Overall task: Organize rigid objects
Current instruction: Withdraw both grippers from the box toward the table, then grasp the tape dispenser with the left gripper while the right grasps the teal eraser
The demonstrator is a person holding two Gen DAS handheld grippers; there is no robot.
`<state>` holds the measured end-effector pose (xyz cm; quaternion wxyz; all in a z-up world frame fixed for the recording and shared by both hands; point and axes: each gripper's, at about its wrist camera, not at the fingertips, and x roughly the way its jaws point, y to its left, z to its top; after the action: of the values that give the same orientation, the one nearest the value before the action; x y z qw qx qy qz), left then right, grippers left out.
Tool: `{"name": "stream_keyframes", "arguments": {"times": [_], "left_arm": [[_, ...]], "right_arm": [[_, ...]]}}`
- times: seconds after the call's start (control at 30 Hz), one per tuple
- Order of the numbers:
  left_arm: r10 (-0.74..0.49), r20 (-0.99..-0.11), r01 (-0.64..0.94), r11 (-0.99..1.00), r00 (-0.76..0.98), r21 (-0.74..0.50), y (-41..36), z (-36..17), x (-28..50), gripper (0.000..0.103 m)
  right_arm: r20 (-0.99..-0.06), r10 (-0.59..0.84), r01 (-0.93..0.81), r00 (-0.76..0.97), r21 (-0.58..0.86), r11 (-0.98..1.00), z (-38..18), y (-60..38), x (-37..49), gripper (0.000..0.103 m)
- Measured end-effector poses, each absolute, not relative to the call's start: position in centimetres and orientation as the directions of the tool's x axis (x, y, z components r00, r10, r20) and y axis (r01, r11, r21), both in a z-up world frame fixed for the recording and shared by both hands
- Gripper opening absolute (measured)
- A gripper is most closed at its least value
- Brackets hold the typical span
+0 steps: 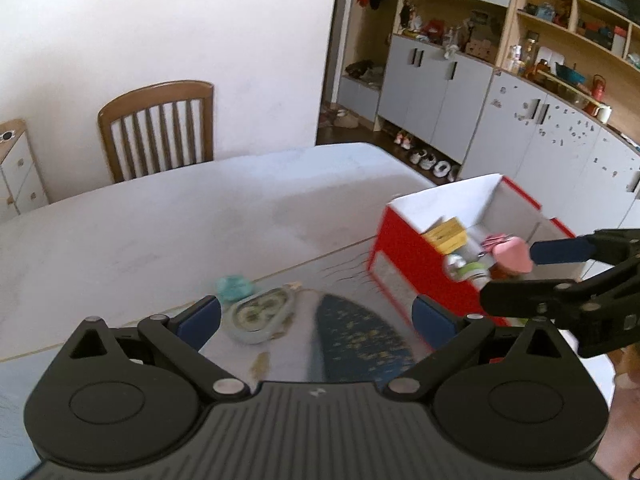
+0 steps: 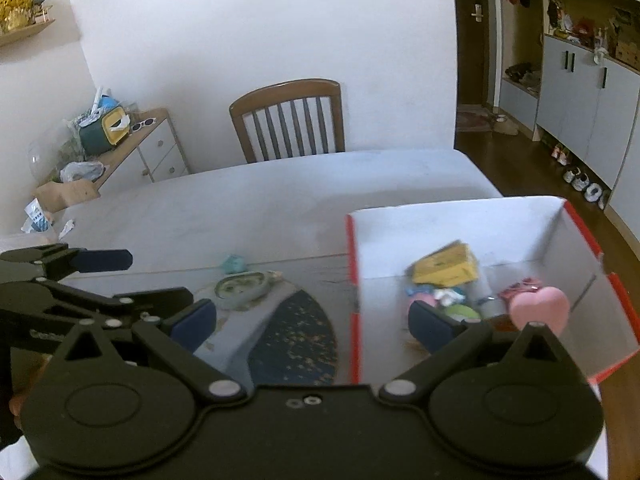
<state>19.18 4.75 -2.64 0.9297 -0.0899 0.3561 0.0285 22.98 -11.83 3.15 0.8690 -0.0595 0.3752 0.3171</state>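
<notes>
A: Clock [image 1: 258, 314], pale green, teardrop-shaped, lying flat on the surface [image 1: 160, 232], lower centre-left of the left wrist view. Small teal piece [image 1: 234, 288] just beside it, up and to the left; what it is, too blurred to tell.

B: Left claw [image 1: 316, 318]?

A: Jaws spread wide, nothing between the pads. The clock sits just inside its left fingertip [image 1: 202, 318], slightly ahead. Long axis runs from lower left to upper right in that view, narrow end toward the upper right.

B: Further right?

A: Red and white box [image 1: 404, 264], open-topped, right of centre. Inside: a yellow block [image 1: 446, 234], a pink heart-shaped thing [image 1: 514, 256], other bits blurred.

B: Right claw [image 2: 314, 322]?

A: Also wide apart, empty. In its own view the clock [image 2: 242, 286] lies left of centre, ahead of the left pad; the box [image 2: 560, 236] fills the right half, and the right pad overlaps it.

B: Nearer hand?

A: Left, I judge. Clock is the likely next pick, and its axis lies skewed to the claw's gap.
</notes>
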Motion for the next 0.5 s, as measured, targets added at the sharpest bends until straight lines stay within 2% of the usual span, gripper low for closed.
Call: {"name": "stream_keyframes", "arguments": {"times": [0.13,0.5], "left_arm": [[-0.006,-0.679,-0.157,0.971,0.734,-0.178,7.0,-4.6,19.4,0.102],[0.052,-0.702,-0.226,0.961,0.711,-0.158,10.2,-9.2,21.2,0.102]], "right_arm": [[-0.700,0.498,-0.616,0.512,0.105,0.781,2.7,-9.3,22.9,0.102],[-0.750,0.471,-0.660,0.464,0.062,0.749,0.9,-2.8,26.0,0.102]]}}
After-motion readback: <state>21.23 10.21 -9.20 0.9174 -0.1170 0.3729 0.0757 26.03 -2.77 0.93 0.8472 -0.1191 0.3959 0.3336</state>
